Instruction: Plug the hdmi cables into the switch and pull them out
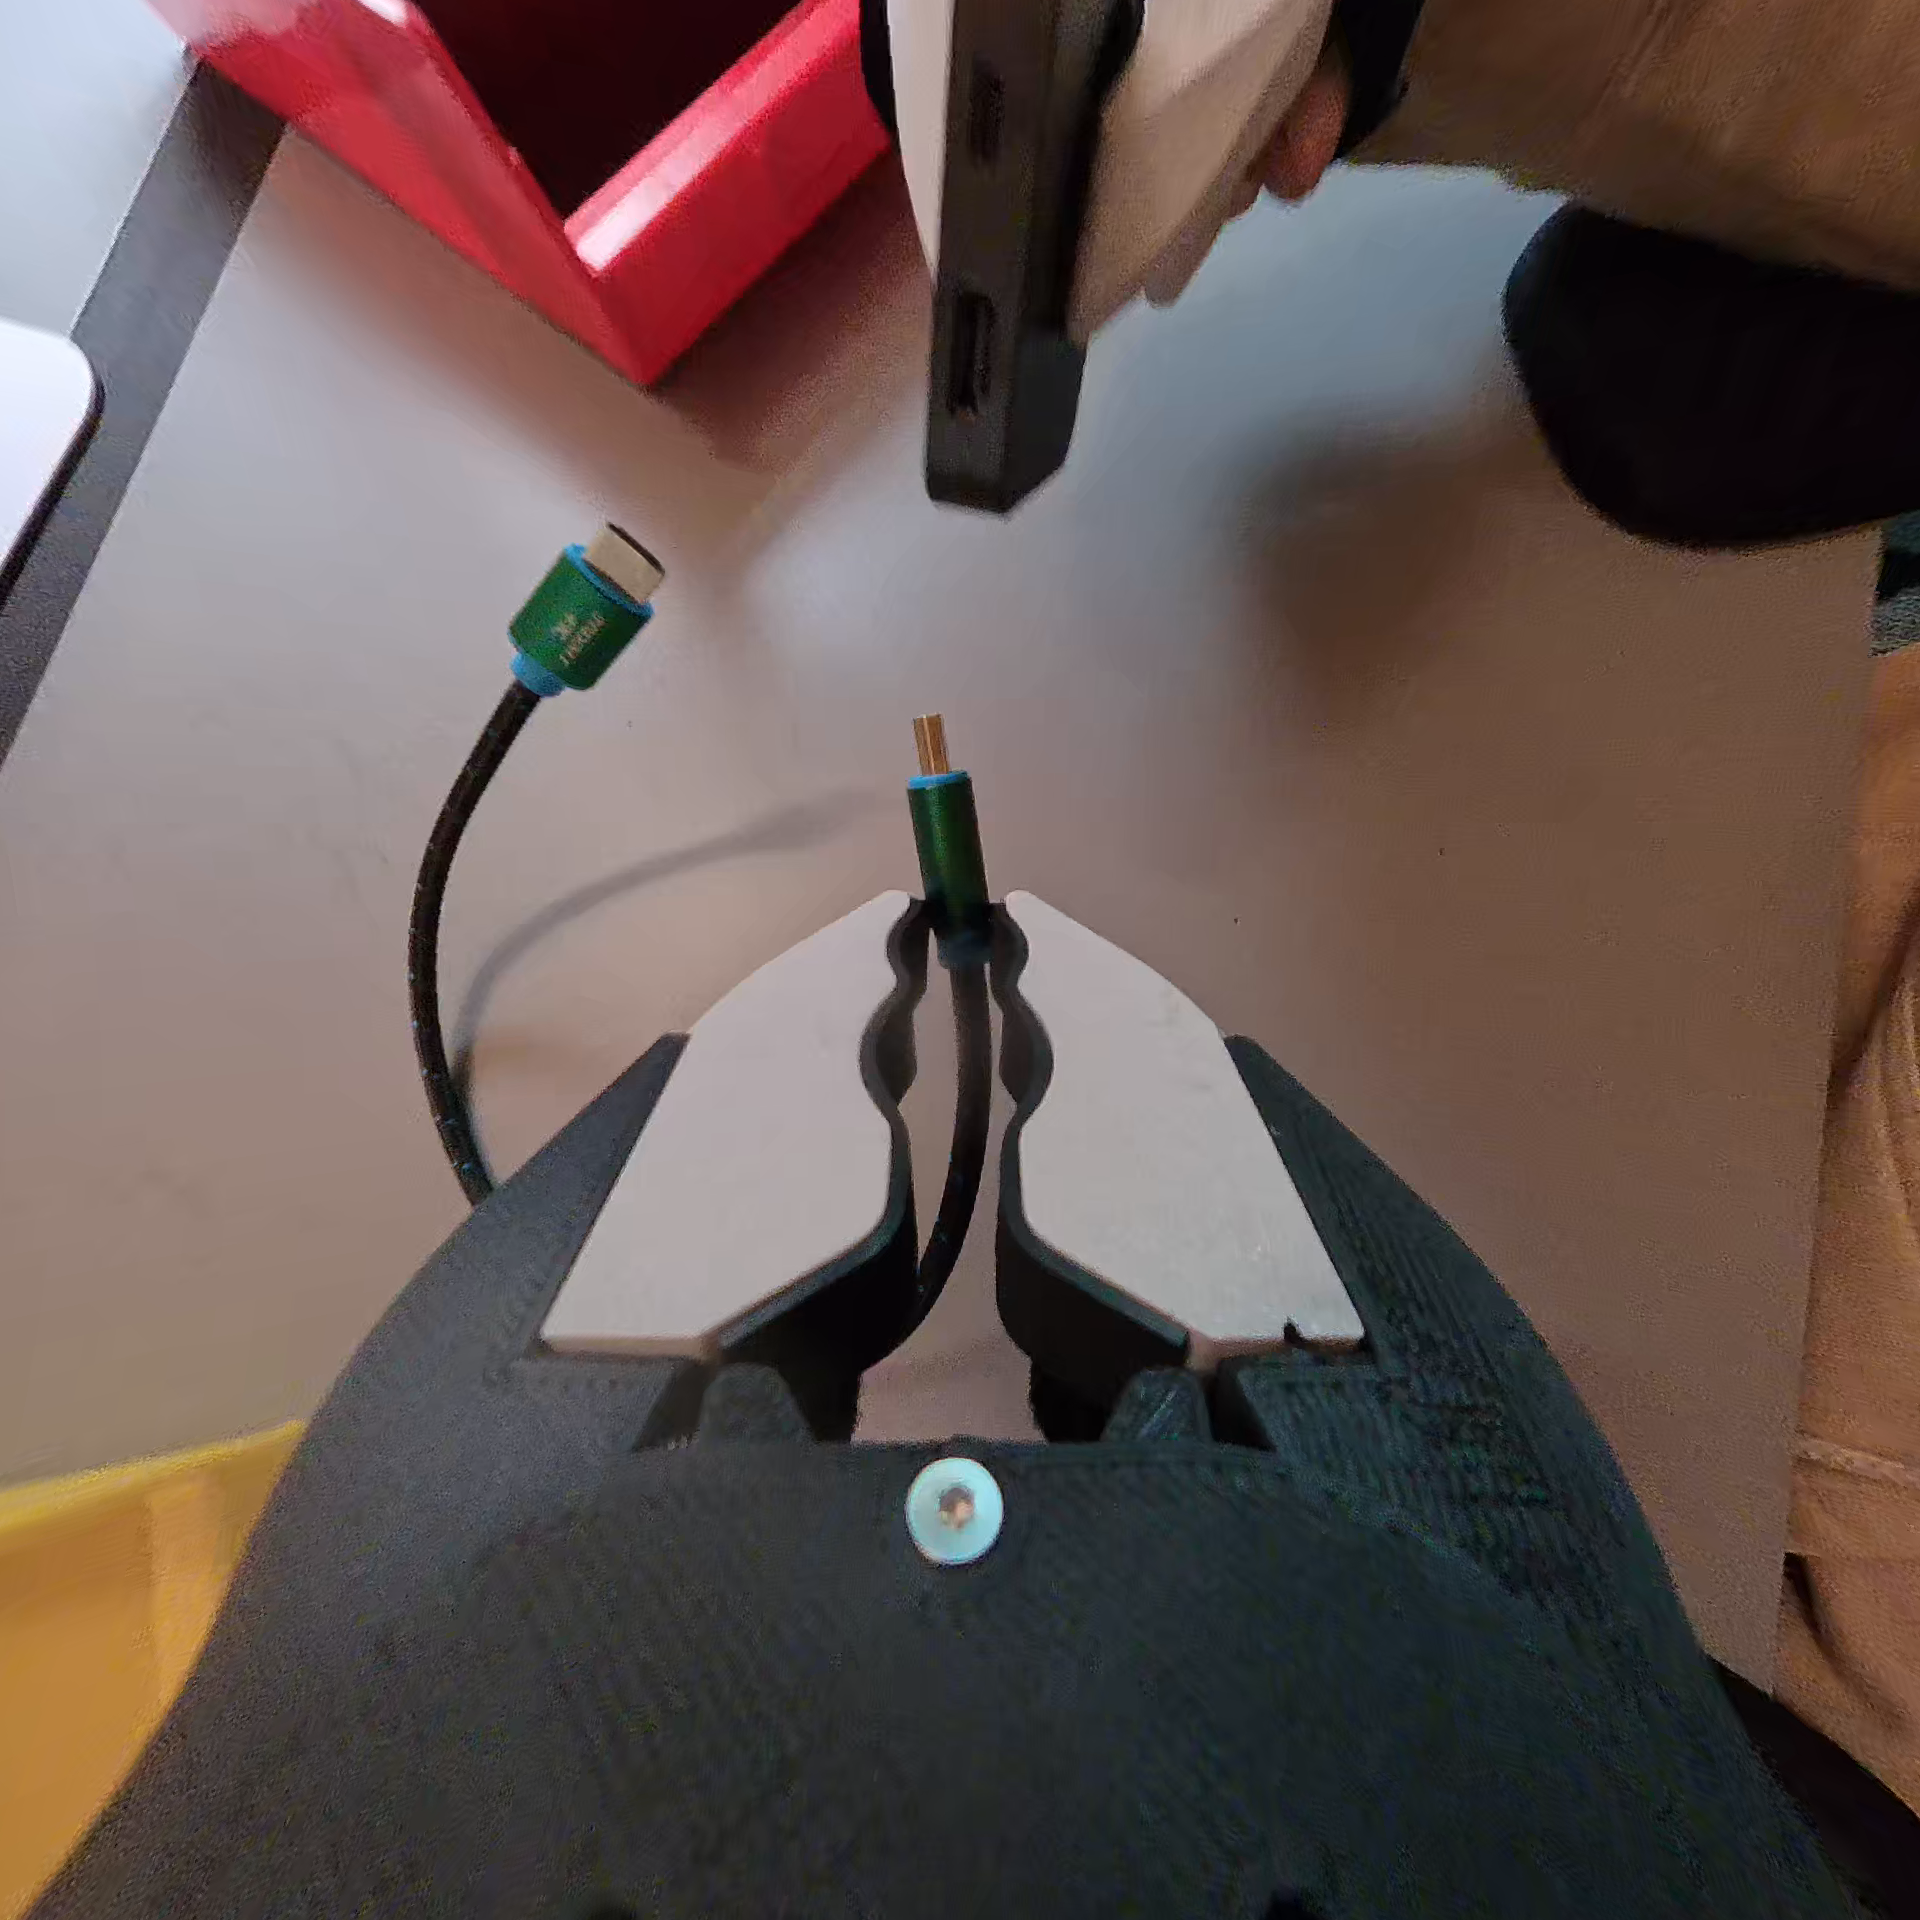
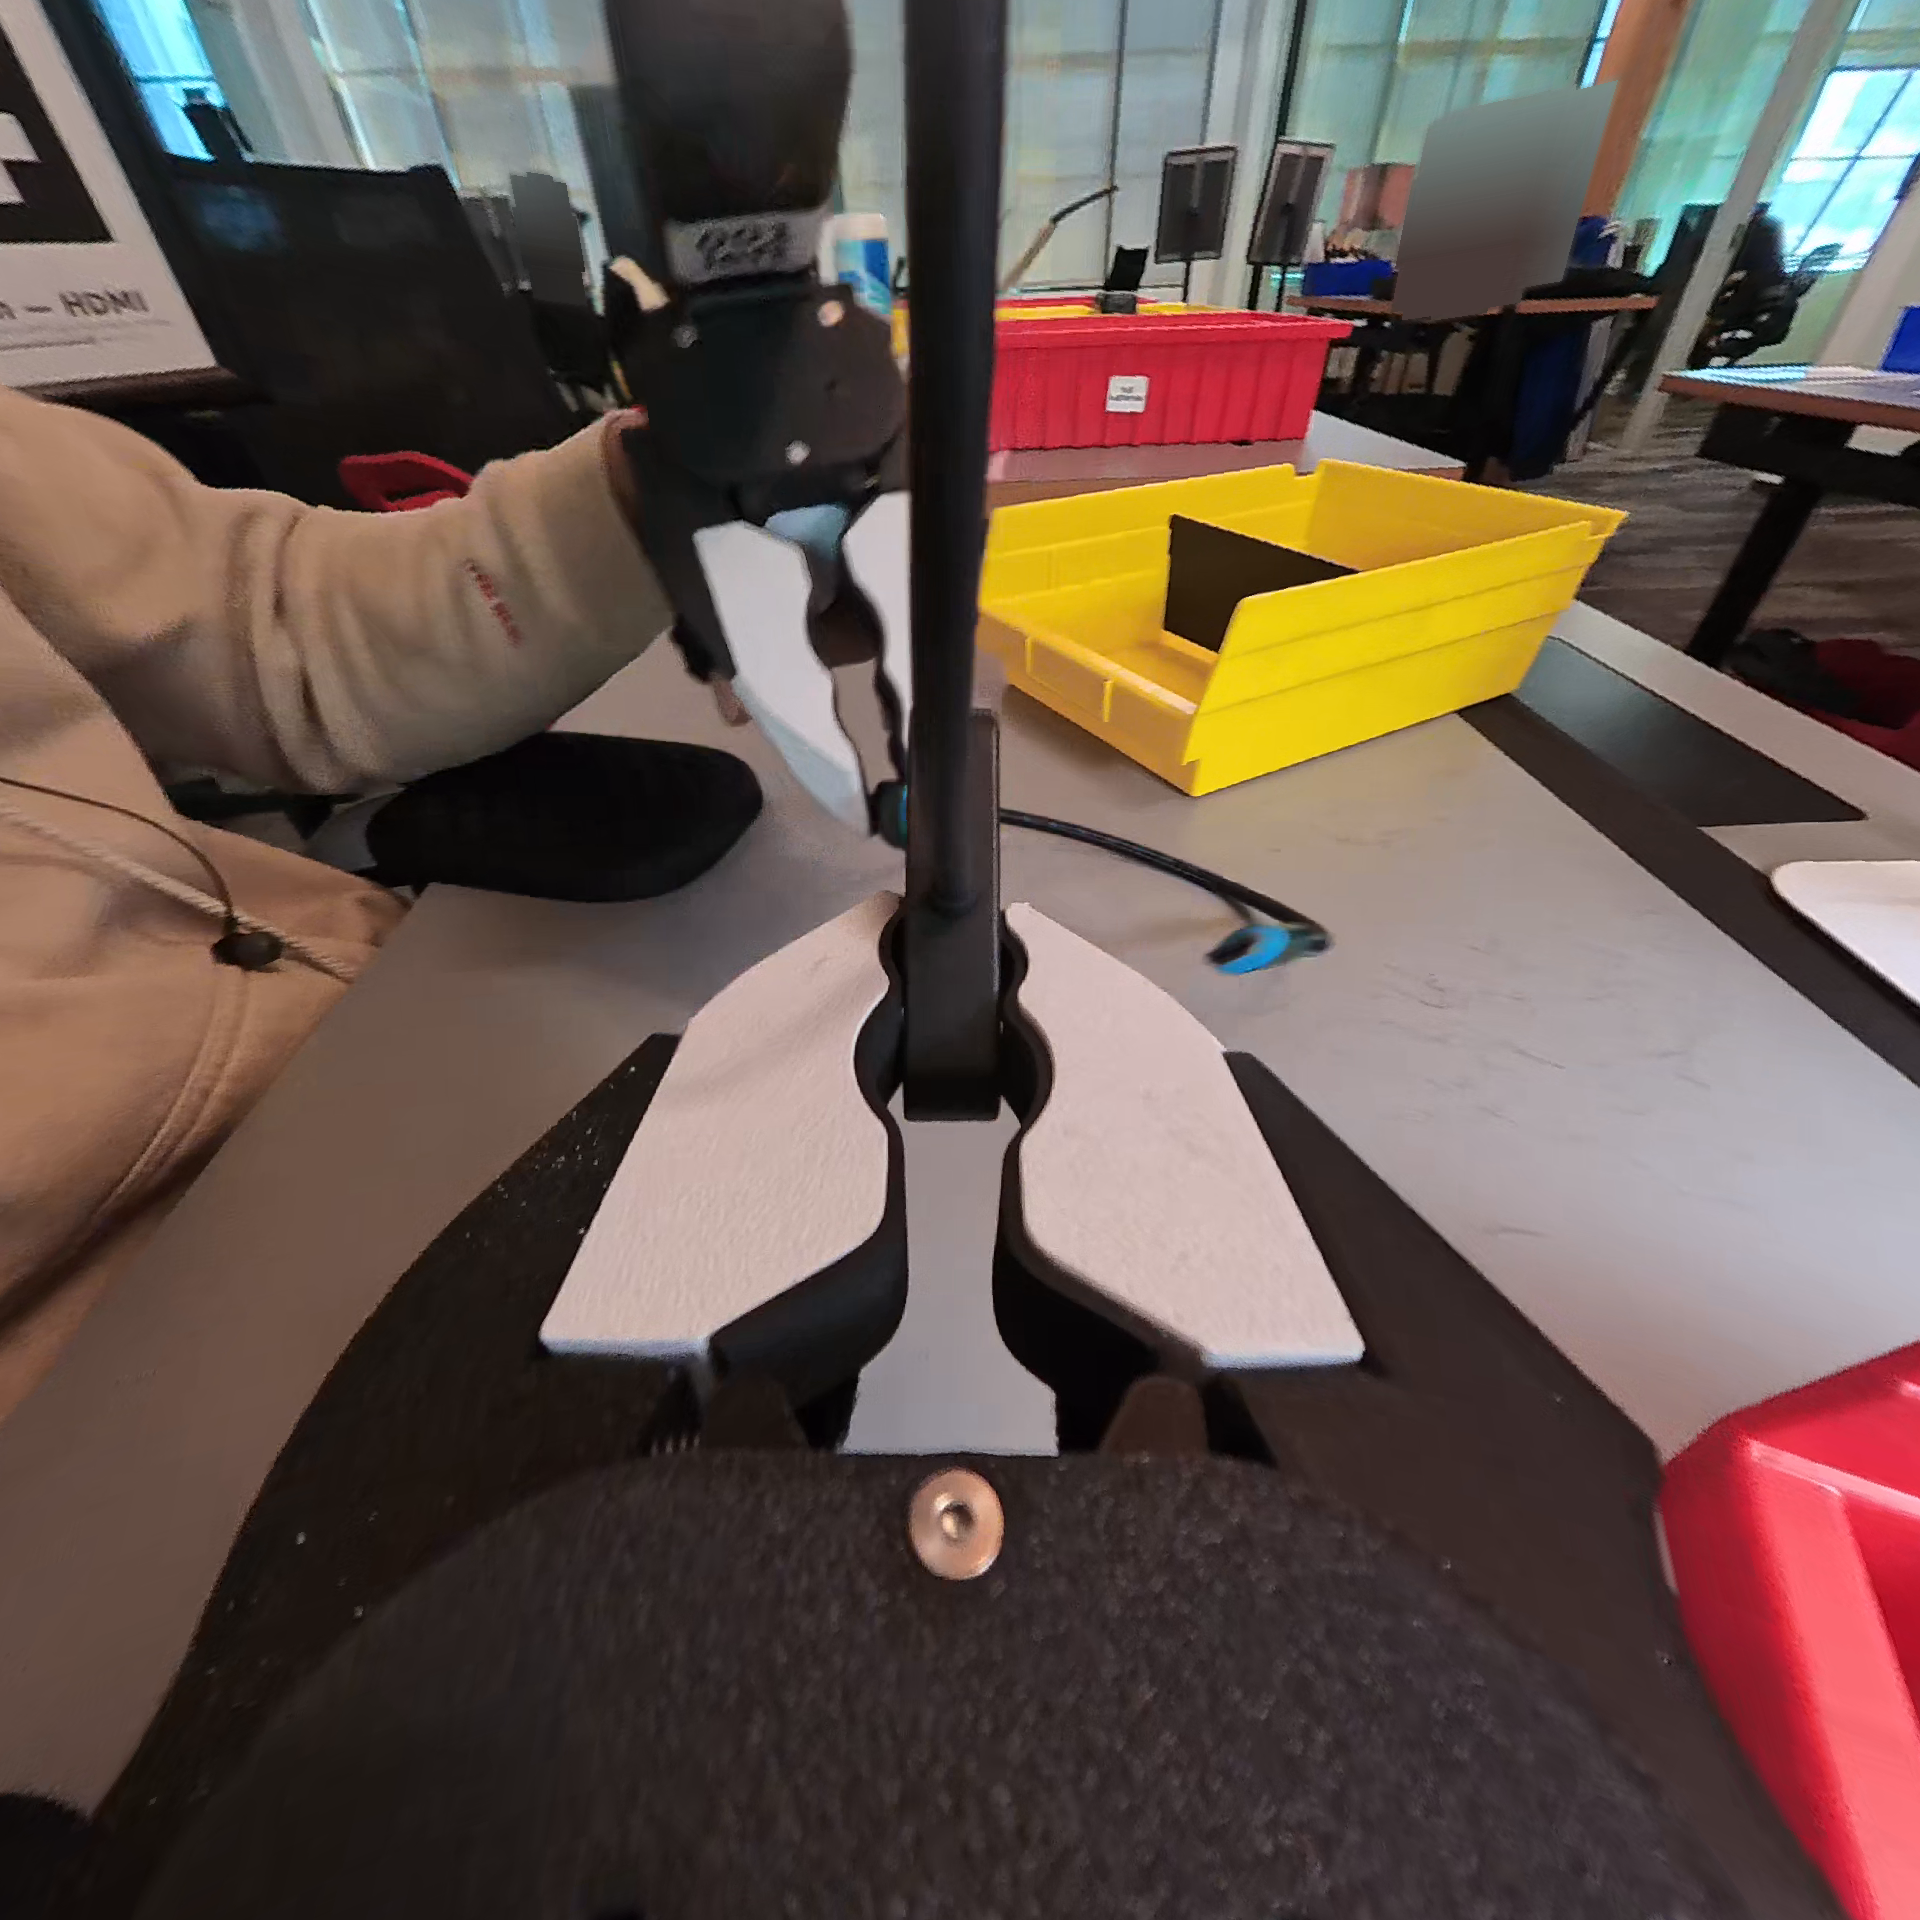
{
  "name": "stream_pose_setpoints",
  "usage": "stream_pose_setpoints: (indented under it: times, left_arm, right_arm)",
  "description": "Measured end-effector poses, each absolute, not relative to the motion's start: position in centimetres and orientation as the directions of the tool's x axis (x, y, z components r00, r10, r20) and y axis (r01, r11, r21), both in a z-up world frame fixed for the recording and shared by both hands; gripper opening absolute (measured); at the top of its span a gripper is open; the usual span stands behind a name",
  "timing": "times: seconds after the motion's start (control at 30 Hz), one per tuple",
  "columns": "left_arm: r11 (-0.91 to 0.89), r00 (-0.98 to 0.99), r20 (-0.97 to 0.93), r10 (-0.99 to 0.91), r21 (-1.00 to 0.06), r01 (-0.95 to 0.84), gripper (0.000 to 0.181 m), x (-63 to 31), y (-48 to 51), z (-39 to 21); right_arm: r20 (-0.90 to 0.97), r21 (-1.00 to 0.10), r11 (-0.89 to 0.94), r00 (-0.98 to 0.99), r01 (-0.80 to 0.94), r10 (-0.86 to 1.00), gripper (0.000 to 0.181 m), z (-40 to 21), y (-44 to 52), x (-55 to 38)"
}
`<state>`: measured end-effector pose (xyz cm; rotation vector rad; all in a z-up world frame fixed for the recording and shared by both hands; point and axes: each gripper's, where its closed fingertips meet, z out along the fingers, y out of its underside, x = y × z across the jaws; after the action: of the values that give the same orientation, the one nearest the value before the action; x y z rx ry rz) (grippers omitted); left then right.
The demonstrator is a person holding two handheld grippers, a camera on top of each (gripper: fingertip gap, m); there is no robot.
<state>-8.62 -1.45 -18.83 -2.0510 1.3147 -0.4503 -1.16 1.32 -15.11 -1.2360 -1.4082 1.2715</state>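
Two grippers I hold closed: left gripper (image 1: pixel 954 914) clamps a green HDMI plug (image 1: pixel 948 842), long axis aimed at the black switch (image 1: pixel 1003 312) straight ahead, gripped by right gripper (image 2: pixel 951 925).
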Motion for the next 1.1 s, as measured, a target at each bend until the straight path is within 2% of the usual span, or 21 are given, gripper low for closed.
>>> stream_pose_setpoints:
  times: [0.2, 0.47, 0.73, 0.87, 1.0, 1.1]
  left_arm:
    - [-0.221, 0.348, -0.002, -0.937, -0.771, -0.597, 0.012, -6.3, -1.0, -18.4]
    - [-0.17, 0.302, -0.021, -0.953, -0.79, -0.589, 0.012, -5.6, -1.6, -20.5]
    - [-0.2, 0.324, 0.003, -0.946, -0.793, -0.576, 0.012, -6.3, -1.4, -21.1]
    - [-0.093, 0.354, -0.141, -0.925, -0.816, -0.57, 0.012, -7.1, -1.6, -17.0]
    - [0.134, 0.357, -0.373, -0.857, -0.828, -0.544, 0.014, -7.5, -3.9, -9.2]
    - [0.27, 0.376, -0.464, -0.802, -0.844, -0.464, 0.014, -8.1, -6.4, -3.2]
  right_arm:
    - [-0.036, -0.981, 0.002, -0.189, 0.196, 0.981, 0.013, -16.3, 0.9, -0.4]
    - [-0.033, -0.949, 0.034, -0.207, 0.313, 0.978, 0.013, -18.5, 0.5, -0.6]
    - [-0.025, -0.949, 0.018, -0.131, 0.315, 0.991, 0.013, -18.6, 2.0, -0.6]
    - [-0.014, -0.974, 0.007, -0.091, 0.228, 0.996, 0.013, -16.7, 2.9, 0.0]
    - [-0.095, -0.995, -0.091, -0.129, 0.043, 0.987, 0.013, -13.2, 3.1, 1.5]
    - [-0.114, -0.993, -0.116, -0.114, -0.012, 0.987, 0.013, -12.4, 3.7, 2.4]
